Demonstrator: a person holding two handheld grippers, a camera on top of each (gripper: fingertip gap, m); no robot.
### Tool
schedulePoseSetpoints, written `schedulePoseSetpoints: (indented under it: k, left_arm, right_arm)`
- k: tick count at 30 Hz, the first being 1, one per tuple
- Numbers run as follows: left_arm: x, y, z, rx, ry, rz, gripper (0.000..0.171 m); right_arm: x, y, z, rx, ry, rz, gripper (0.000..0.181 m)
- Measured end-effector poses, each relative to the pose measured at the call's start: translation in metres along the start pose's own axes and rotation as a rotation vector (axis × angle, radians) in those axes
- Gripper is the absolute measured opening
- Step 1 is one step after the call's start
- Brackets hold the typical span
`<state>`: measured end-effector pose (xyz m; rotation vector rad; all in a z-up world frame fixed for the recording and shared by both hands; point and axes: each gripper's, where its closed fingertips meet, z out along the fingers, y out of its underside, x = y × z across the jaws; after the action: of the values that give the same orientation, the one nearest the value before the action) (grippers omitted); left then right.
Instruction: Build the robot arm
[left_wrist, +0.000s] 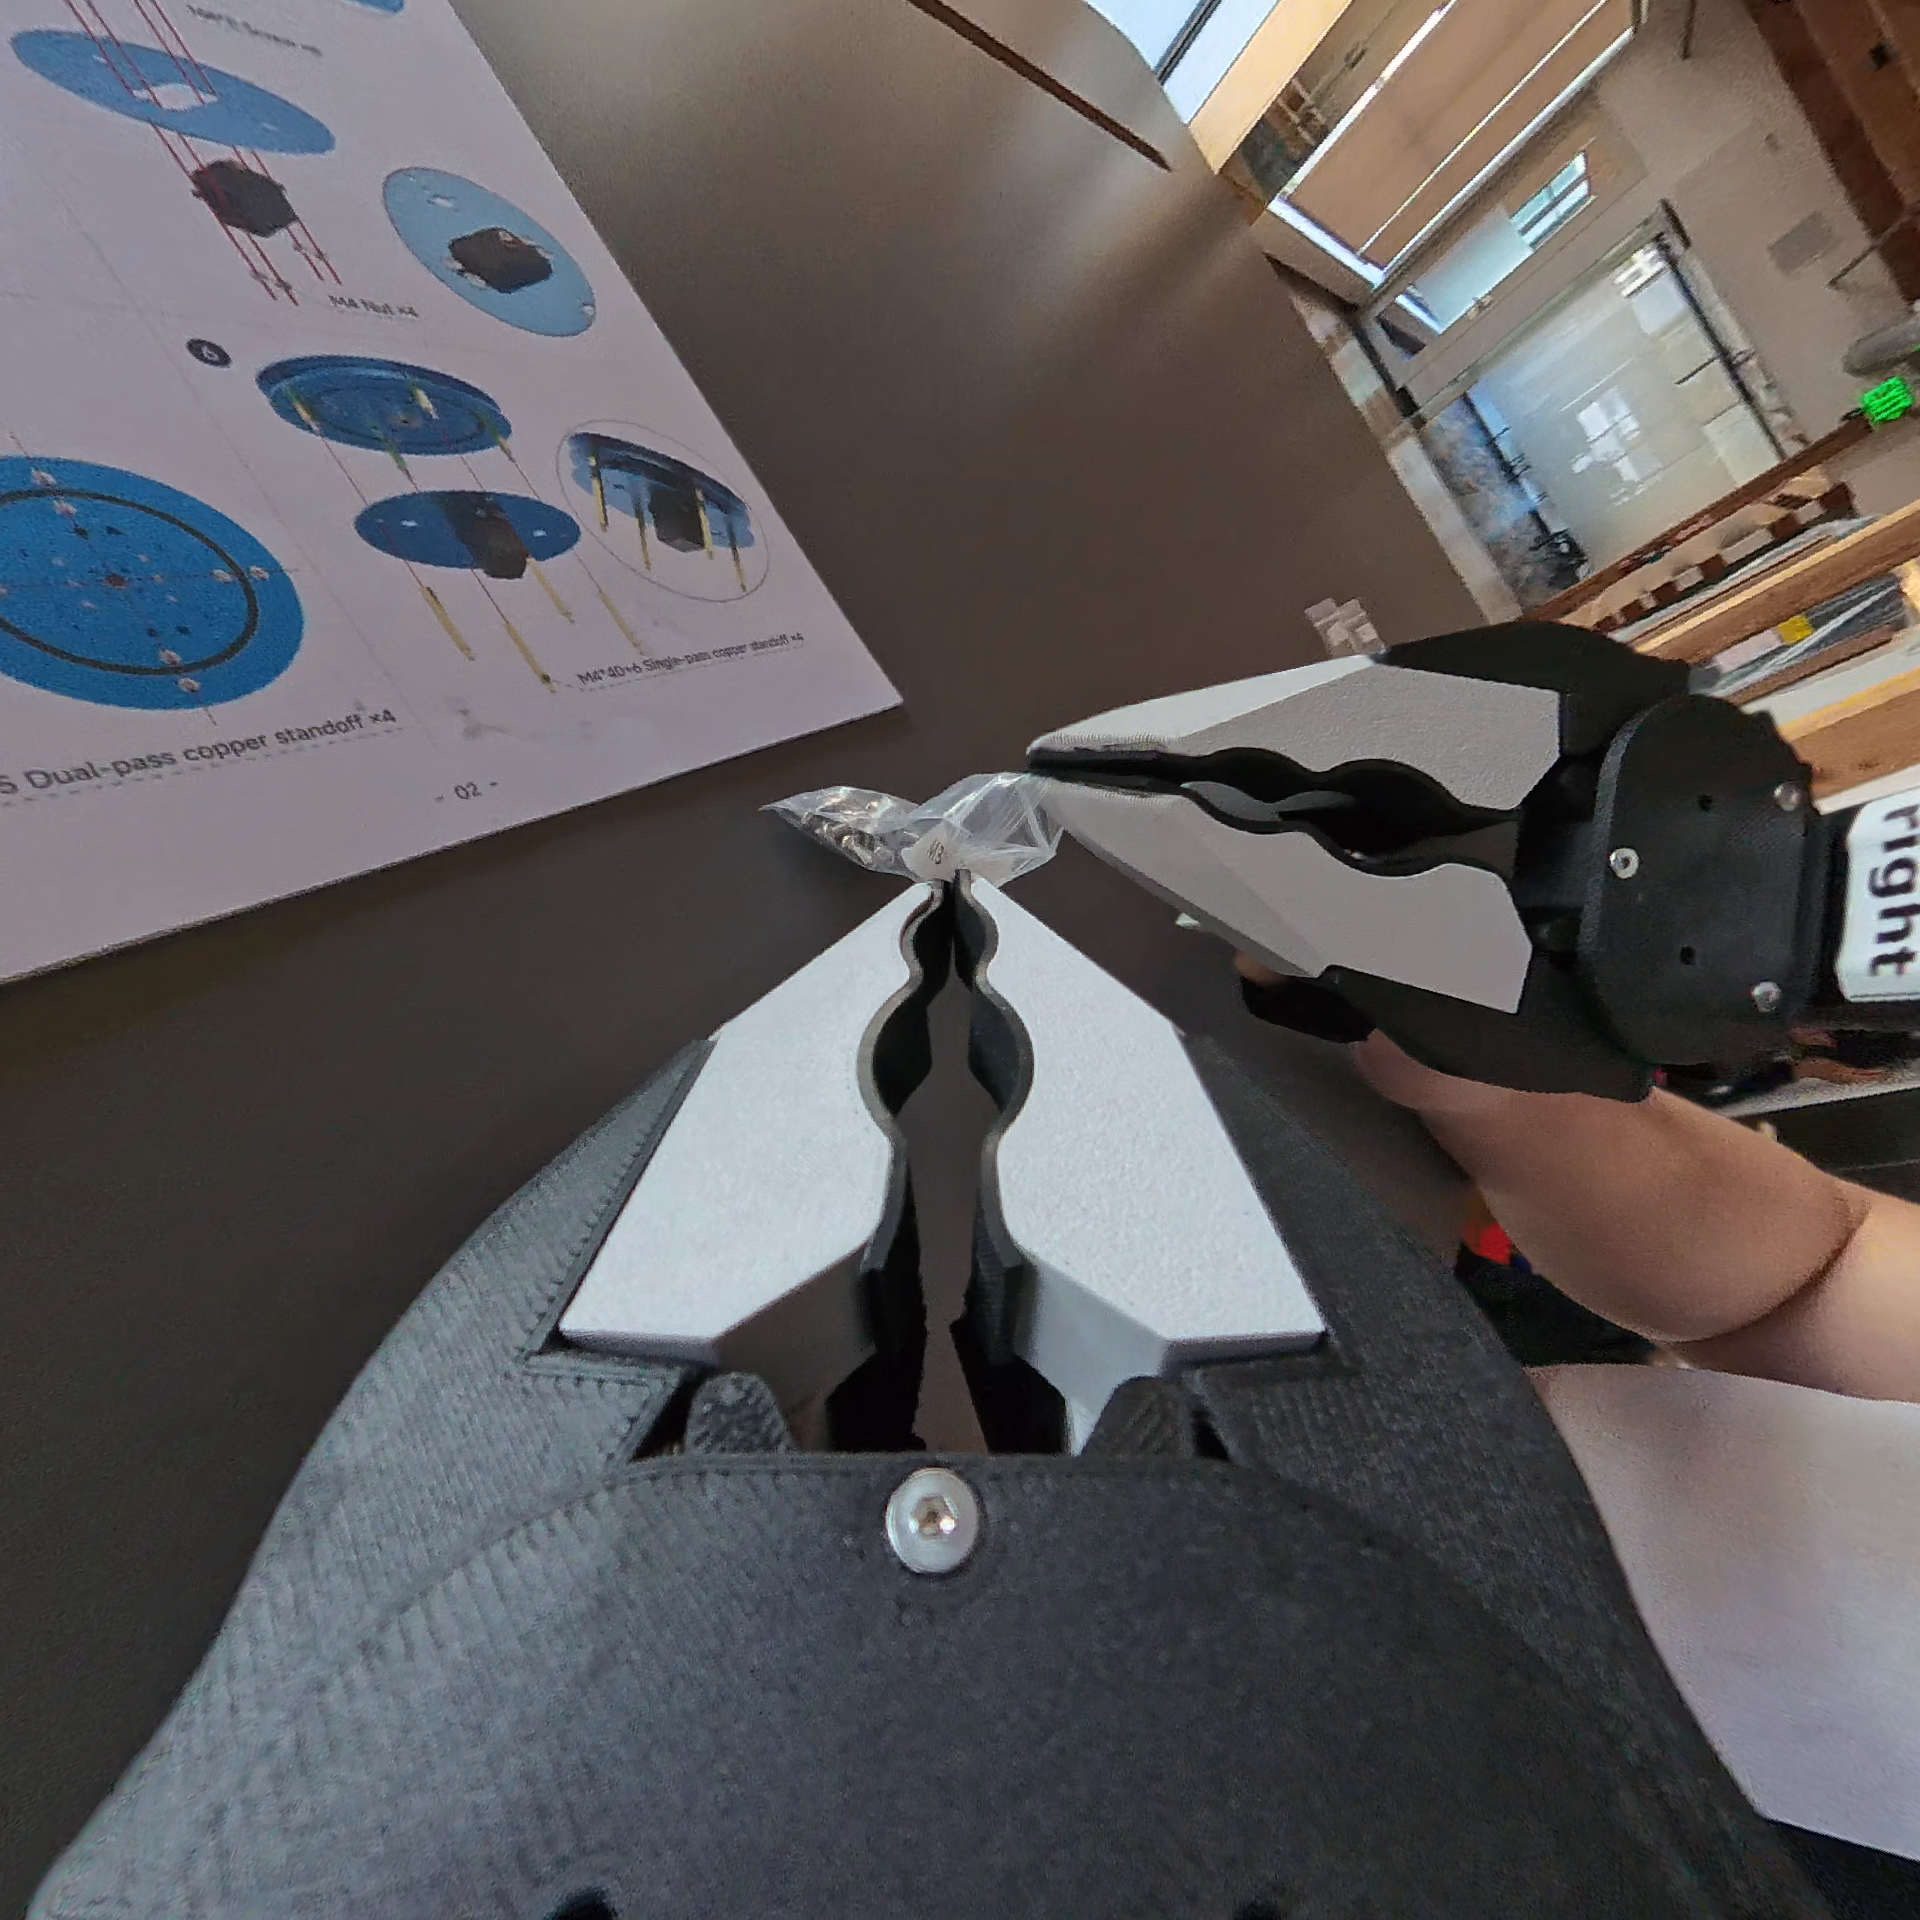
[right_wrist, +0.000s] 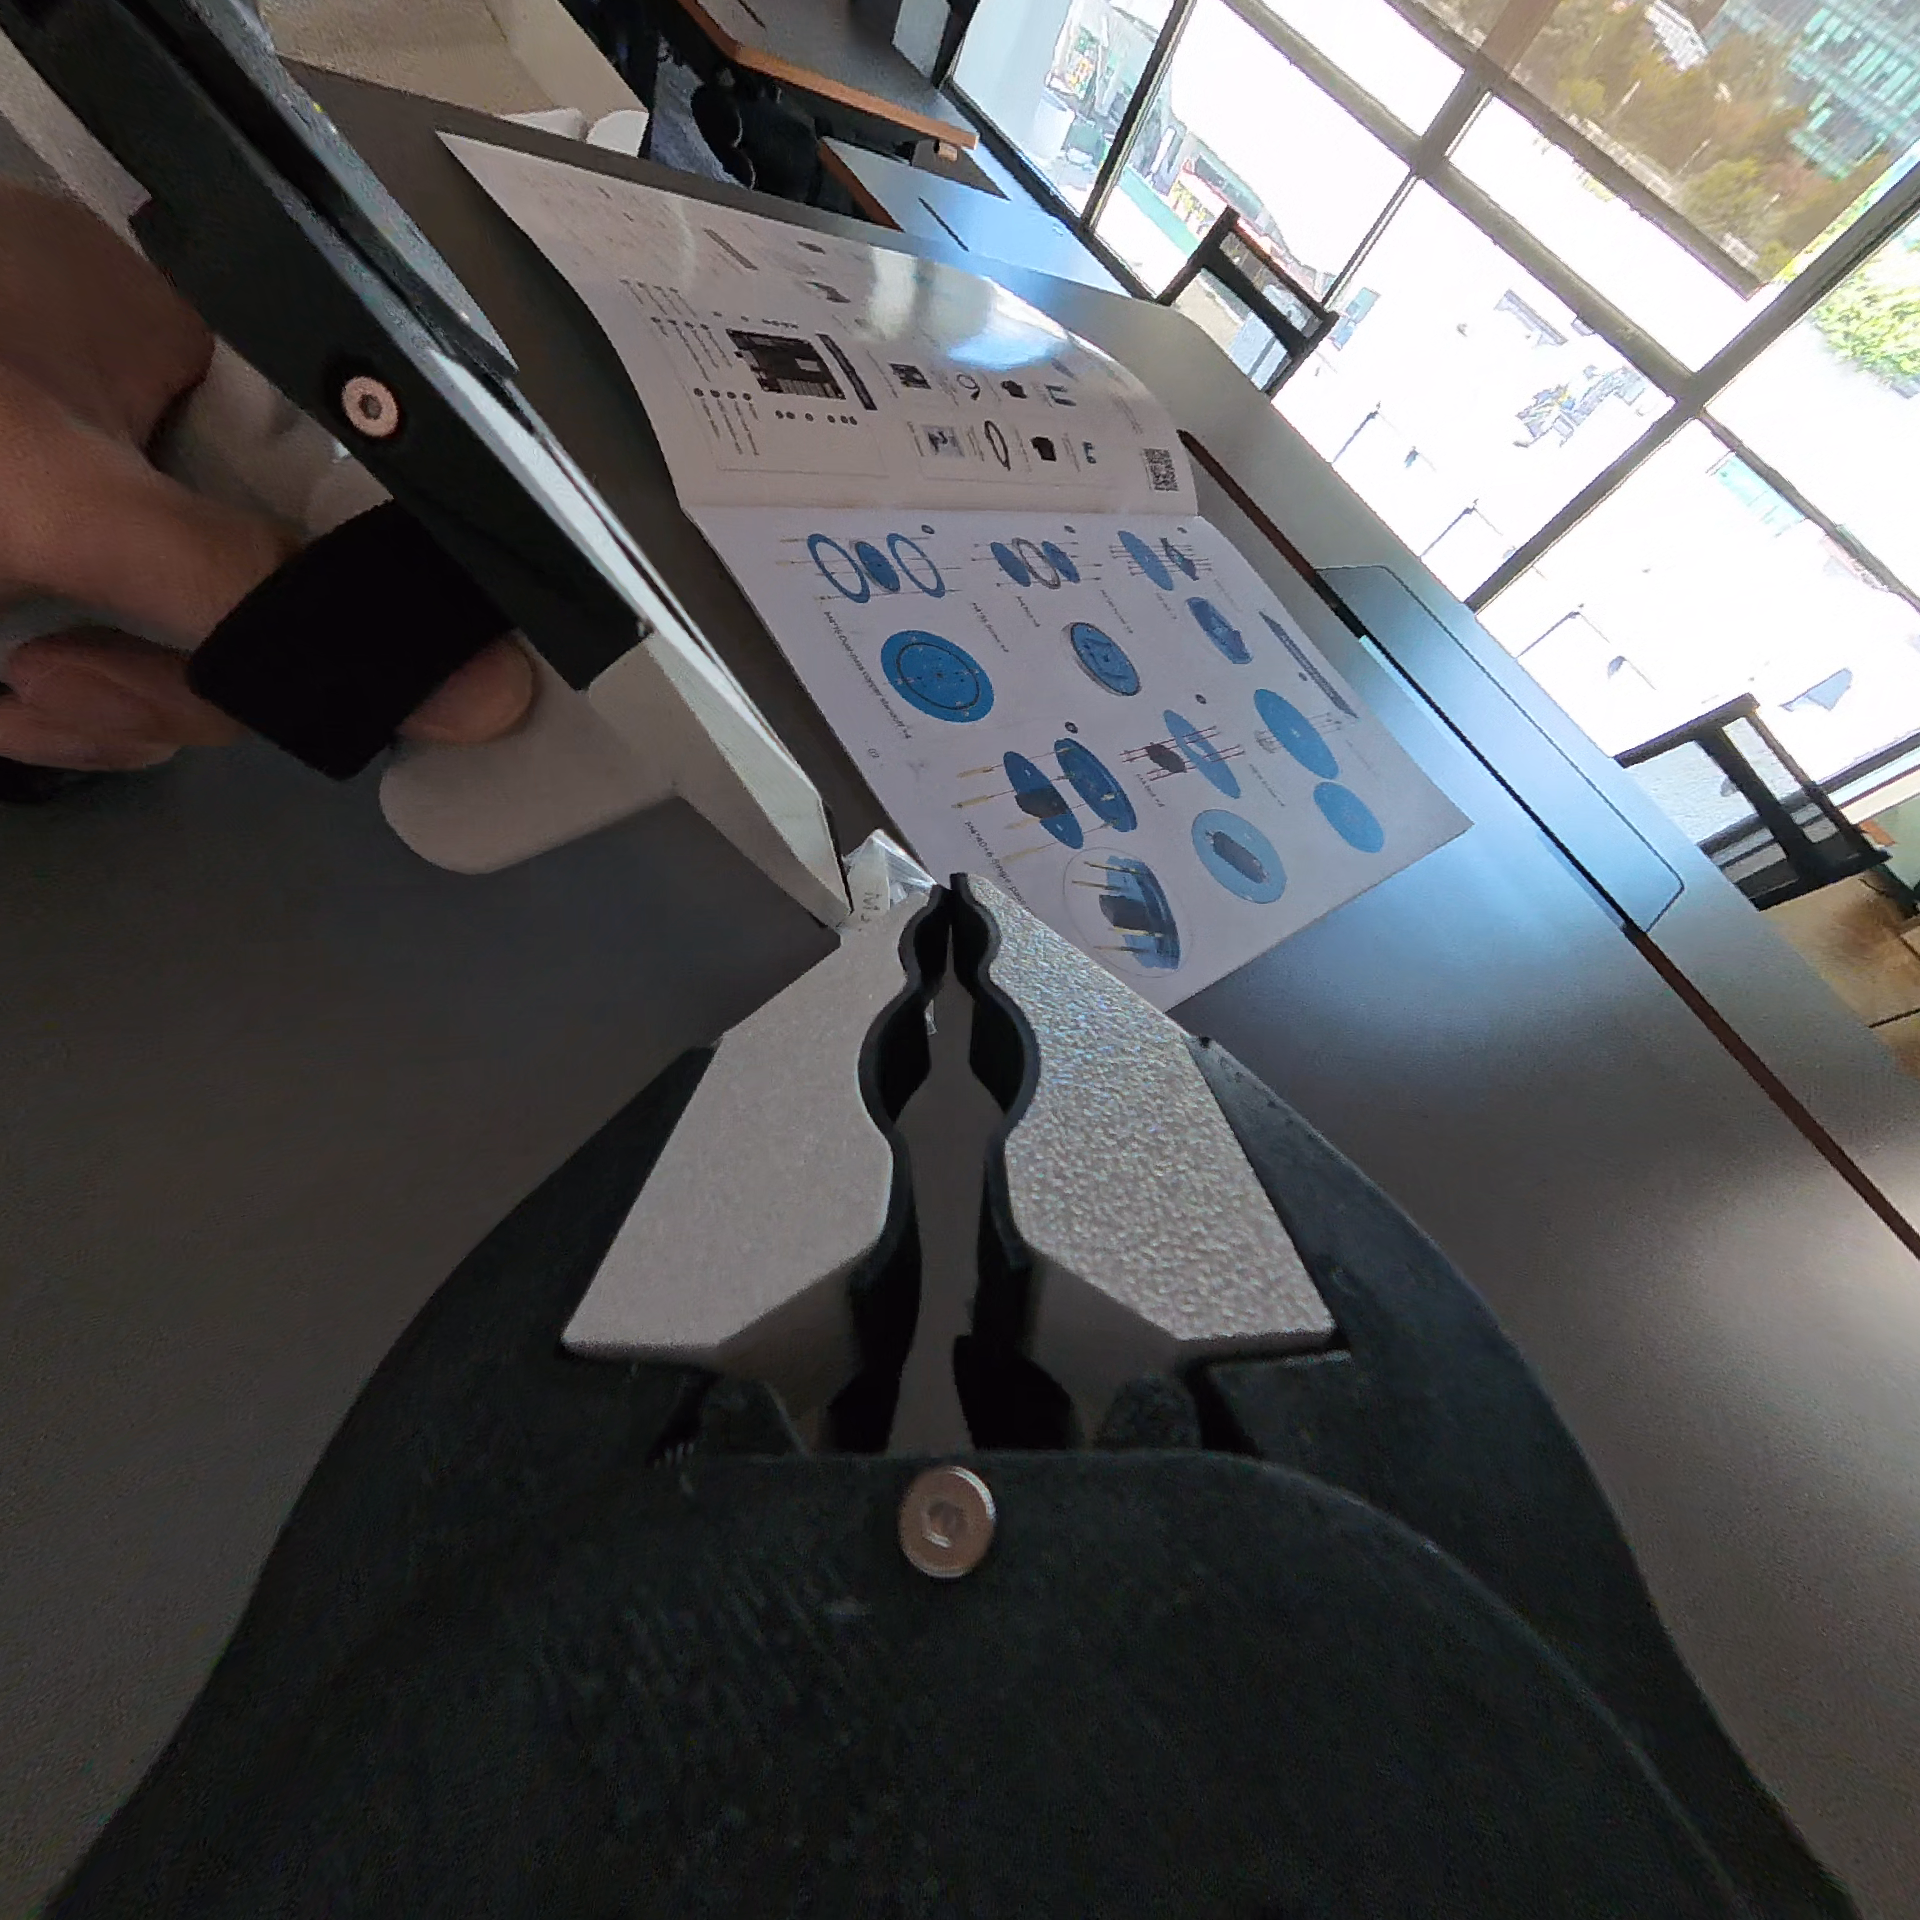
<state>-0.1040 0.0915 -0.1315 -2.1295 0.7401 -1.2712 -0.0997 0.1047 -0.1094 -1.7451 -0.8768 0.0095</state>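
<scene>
Left wrist view: left hand-held gripper (left_wrist: 953, 886) pinches small clear plastic bag of metal screws (left_wrist: 914, 826) above dark grey desk (left_wrist: 935, 416); right hand-held gripper (left_wrist: 1039, 767) enters level from right, pinching same bag | Right wrist view: right hand-held gripper (right_wrist: 954, 891) tips pressed together, bag (right_wrist: 878, 883) mostly hidden; open white assembly booklet with blue diagrams (right_wrist: 1039, 644) lies beyond.

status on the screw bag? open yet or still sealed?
Done: the small clear bag is off the dark table, pinched by both grippers, left gripper at a lower edge, right gripper at one end. In hand: bag held between them beside the open manual. Left: the small metal parts are inside; no opening visible.
</scene>
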Motion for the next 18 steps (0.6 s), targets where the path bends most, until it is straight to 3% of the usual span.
schedulePoseSetpoints:
  k: [8, 18]
  left_arm:
    - [0.01, 0.003, -0.009, -0.056, -0.083, 0.088, 0.0]
    - [0.016, 0.011, -0.022, -0.175, -0.163, 0.182, 0.0]
  right_arm:
    - [-0.014, 0.003, -0.001, -0.05, -0.124, 0.145, 0.009]
    - [-0.031, 0.004, 0.003, -0.122, -0.188, 0.093, 0.009]
